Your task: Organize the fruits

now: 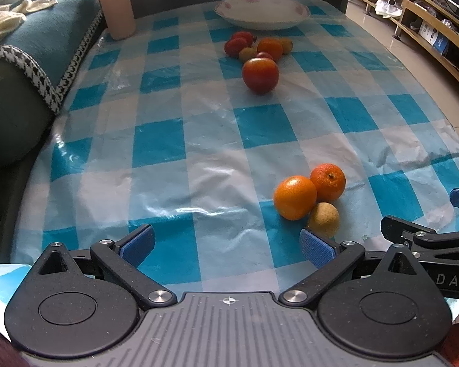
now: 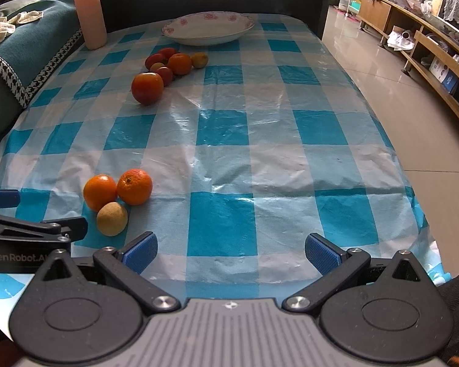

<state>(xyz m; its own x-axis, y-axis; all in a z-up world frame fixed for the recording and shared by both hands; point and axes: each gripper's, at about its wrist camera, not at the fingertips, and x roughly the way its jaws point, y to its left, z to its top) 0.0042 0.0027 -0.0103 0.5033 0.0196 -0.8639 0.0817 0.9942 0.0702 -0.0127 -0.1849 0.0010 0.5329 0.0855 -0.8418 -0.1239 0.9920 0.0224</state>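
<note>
Counts only. Oranges: 3 — two touching at the near cluster, orange (image 1: 295, 197) and second orange (image 1: 328, 183), plus far orange (image 1: 270, 48) in the far pile at 12 o'clock. Large tomato (image 1: 260, 75): 1. Small red tomatoes (image 1: 236, 46): at least 3, partly hidden, exact count unclear. Tan longan-like fruits: 3 — near one (image 1: 323, 219) at the cluster's 5 o'clock, two in the far pile. Plate (image 1: 261, 18): 1. Pink cylinder (image 1: 114, 3): 1.
</note>
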